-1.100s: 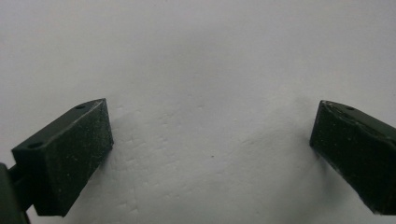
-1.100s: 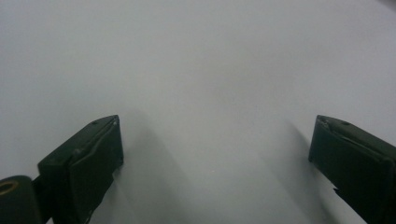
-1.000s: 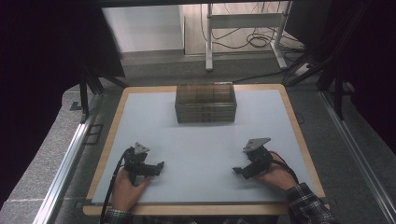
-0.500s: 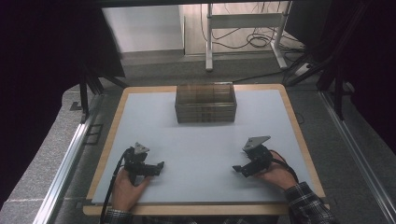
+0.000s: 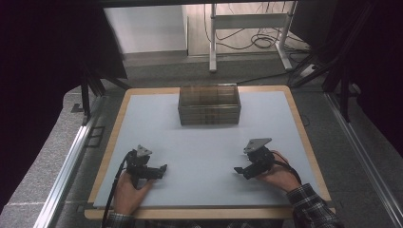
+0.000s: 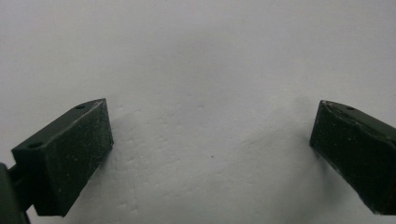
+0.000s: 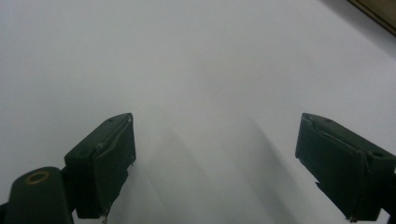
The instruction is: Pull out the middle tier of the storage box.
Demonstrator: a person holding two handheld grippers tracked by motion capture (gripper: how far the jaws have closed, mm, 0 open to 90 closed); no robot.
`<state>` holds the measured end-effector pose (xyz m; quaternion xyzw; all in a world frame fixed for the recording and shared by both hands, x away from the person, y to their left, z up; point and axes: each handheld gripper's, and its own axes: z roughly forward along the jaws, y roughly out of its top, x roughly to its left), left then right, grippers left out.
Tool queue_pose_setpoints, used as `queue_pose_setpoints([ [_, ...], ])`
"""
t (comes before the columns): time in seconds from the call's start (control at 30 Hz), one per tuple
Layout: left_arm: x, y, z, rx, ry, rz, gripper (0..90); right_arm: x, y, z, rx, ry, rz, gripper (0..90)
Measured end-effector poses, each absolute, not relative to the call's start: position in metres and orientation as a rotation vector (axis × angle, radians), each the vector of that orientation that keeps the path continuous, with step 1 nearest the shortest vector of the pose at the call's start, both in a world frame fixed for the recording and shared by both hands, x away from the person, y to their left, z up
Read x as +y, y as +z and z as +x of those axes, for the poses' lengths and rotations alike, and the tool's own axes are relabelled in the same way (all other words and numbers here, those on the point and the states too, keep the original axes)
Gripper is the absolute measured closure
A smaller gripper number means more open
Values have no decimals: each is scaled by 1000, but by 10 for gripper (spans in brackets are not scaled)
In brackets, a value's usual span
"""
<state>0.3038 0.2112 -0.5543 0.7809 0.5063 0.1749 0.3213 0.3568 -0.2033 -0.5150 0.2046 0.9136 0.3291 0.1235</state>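
Note:
My left gripper [image 5: 160,169] rests on the white mat near the front left, held by a hand, its jaws pointing right. In the left gripper view the left gripper [image 6: 210,140] stands open, jaws wide apart over bare mat with nothing between them. My right gripper [image 5: 239,170] sits at the front right in the other hand, jaws pointing left. The right gripper view shows the right gripper [image 7: 215,158] open too, with bare mat between its jaws. A dark see-through crate [image 5: 209,105] stands at the back middle of the mat, well away from both grippers.
The white mat [image 5: 204,142] lies on a wooden-edged table [image 5: 121,111]; a strip of that wooden edge [image 7: 378,9] shows in the right gripper view's top right corner. Metal rails run along both sides. Desk legs and cables lie on the floor beyond.

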Motion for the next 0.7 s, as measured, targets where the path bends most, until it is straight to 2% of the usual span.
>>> queue_pose_setpoints([
  [0.7, 211, -554, 304, 1330, 459, 2050, 0, -193, -507, 361, 2633, 898, 551, 167],
])
